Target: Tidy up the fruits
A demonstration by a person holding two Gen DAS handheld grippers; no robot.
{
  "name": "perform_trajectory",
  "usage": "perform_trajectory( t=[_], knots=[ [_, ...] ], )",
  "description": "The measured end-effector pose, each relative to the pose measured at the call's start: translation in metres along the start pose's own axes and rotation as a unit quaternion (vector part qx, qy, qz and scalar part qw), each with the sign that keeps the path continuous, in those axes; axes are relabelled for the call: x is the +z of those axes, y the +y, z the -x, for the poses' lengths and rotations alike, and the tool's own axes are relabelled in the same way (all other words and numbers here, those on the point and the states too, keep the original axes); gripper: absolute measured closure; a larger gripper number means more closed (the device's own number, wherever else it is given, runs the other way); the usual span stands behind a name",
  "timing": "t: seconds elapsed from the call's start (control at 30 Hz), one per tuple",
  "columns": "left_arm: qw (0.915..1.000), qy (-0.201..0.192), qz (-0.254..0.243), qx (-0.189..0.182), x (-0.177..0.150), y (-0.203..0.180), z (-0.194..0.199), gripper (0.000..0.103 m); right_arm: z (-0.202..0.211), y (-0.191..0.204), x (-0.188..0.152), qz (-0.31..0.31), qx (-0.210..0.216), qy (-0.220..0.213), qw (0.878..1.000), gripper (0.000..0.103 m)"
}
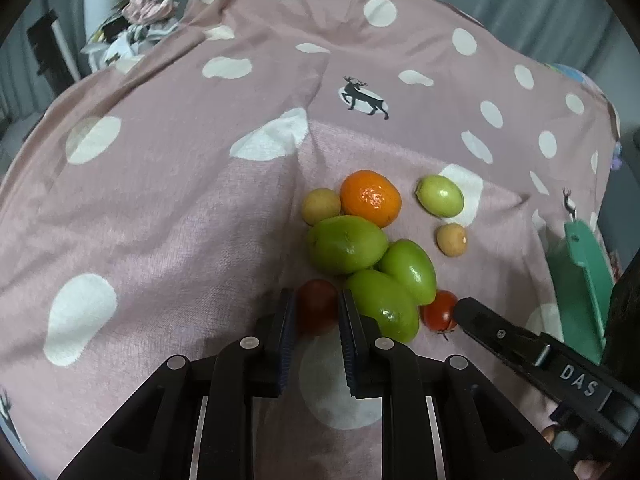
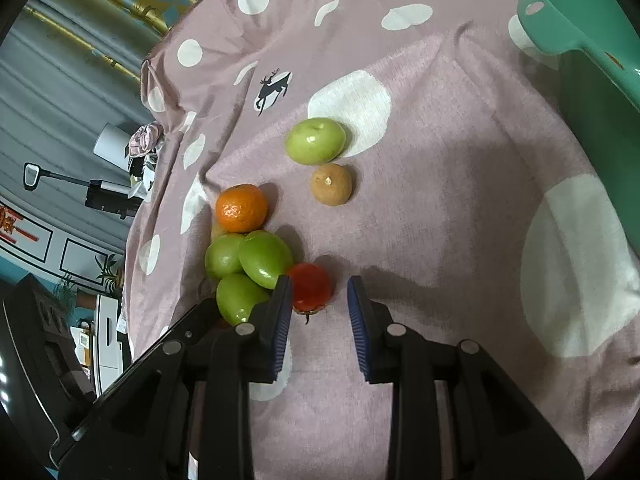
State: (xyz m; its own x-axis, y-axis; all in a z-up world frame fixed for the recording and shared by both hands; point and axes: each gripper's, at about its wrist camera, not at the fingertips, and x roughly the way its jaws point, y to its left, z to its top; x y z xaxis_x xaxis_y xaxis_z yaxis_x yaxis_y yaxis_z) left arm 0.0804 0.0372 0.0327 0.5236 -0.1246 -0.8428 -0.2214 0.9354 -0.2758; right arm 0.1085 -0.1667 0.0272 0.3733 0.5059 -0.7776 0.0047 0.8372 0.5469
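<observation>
A heap of fruit lies on the pink dotted cloth (image 1: 160,208): three green fruits (image 1: 346,244), an orange mandarin (image 1: 370,198) and a small brown fruit (image 1: 320,206). My left gripper (image 1: 316,294) is shut on a red tomato (image 1: 317,314) at the heap's near left edge, with a pad on each side. My right gripper (image 2: 320,280) stands with its jaws narrow. A second red tomato (image 2: 310,286) lies at its tips against the left finger (image 2: 282,312), and a strip of cloth shows before the right pad. That tomato (image 1: 436,314) is not pinched.
A fourth green fruit (image 2: 316,140) and another brown fruit (image 2: 331,184) lie apart, beyond the heap. A teal plastic basket (image 2: 592,40) stands at the right of the cloth. Household clutter (image 1: 132,28) lies past the cloth's far left edge.
</observation>
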Motion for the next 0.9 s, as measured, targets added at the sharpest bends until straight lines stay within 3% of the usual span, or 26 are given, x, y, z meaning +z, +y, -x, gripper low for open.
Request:
perform_trajectory(
  t=[0.1,0.23,0.37,0.57,0.67,0.8,0.9],
  knots=[
    [0.9987,0.011,0.044,-0.023,0.000,0.013,0.004,0.082,-0.002,0.001,0.001,-0.001,0.000,0.001,1.000,0.065],
    [0.9996,-0.011,0.018,-0.016,-0.002,0.008,0.022,0.083,-0.007,0.006,0.002,0.017,-0.010,-0.003,1.000,0.064],
    [0.9988,-0.019,0.009,-0.045,-0.004,0.002,0.036,0.083,-0.015,0.018,0.001,0.046,-0.027,-0.012,0.999,0.075],
    [0.9978,-0.008,0.036,-0.055,-0.010,-0.001,0.038,0.083,-0.014,0.016,-0.001,0.042,-0.014,-0.005,0.999,0.076],
    [0.9987,-0.017,0.007,-0.048,-0.011,-0.015,0.048,0.082,0.008,0.009,0.003,0.033,-0.013,-0.032,0.999,0.076],
    [0.9946,-0.045,0.002,-0.094,-0.010,-0.025,0.067,0.083,0.044,0.000,0.007,0.028,0.000,-0.071,0.997,0.076],
    [0.9946,-0.054,-0.013,-0.088,-0.013,-0.040,0.068,0.083,0.070,-0.012,0.008,0.017,-0.001,-0.091,0.996,0.076]
  ],
)
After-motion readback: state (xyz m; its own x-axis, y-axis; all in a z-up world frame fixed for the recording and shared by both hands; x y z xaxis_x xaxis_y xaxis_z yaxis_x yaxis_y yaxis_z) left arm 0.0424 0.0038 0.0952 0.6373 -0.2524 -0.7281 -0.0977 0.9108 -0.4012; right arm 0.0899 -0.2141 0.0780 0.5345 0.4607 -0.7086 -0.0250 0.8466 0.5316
